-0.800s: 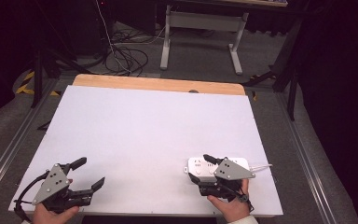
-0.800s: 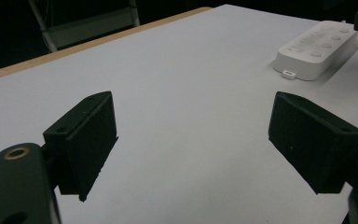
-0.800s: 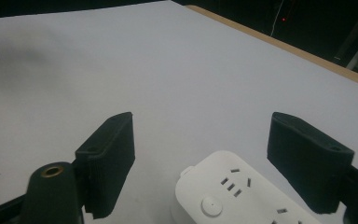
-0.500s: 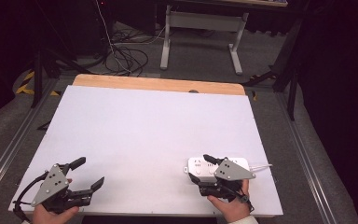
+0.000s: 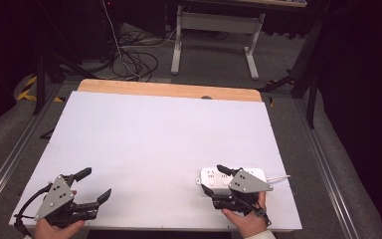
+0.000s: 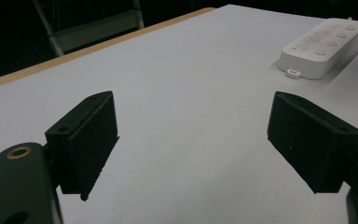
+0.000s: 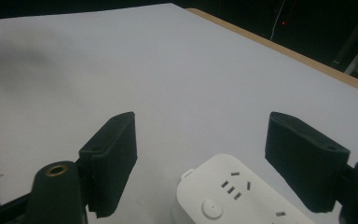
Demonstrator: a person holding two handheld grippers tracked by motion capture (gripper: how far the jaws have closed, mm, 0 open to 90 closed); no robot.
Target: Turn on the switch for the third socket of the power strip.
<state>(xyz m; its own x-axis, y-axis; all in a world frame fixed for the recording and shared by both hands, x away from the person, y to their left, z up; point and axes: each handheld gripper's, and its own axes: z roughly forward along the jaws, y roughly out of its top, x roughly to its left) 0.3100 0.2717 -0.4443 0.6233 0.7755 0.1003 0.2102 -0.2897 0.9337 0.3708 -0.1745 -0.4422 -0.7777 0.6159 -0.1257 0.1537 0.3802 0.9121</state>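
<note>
Almost nothing is changing against the earlier pictures: the power strip (image 5: 234, 176) is lying in the same spot on the bench (image 5: 159, 144), and only the left gripper (image 5: 92, 184) is shifting by a hair, its fingers (image 6: 86, 140) spreading a touch wider. The right gripper (image 5: 215, 179) is hovering where it was.

The white power strip is sitting near the front right corner of the bench, its rounded end poking in between the right fingers (image 7: 114, 156) in the right gripper view. Those fingers are standing wide apart, one on each side of the strip's end, and neither is pressing on it. A thin white cord (image 5: 277, 177) is trailing from the strip's far end toward the bench edge.

To grip well, I judge that the right gripper should be sliding further along so that the fingers are straddling the strip's long sides, then lowering until the pads are meeting the flat side walls, not the rounded corner or the buttons on top. Closing squarely should be keeping the smooth plastic from twisting out.

The left gripper is waiting well apart at the front left, fingers open on nothing, the strip showing far beyond its right finger. Between the two grippers the bench is bare, so nothing is blocking the reach. The cord may be dragging when the strip is lifted. Beyond the bench's wooden far edge, cables (image 5: 134, 59) are lying on the floor beside a table frame (image 5: 214, 30).
</note>
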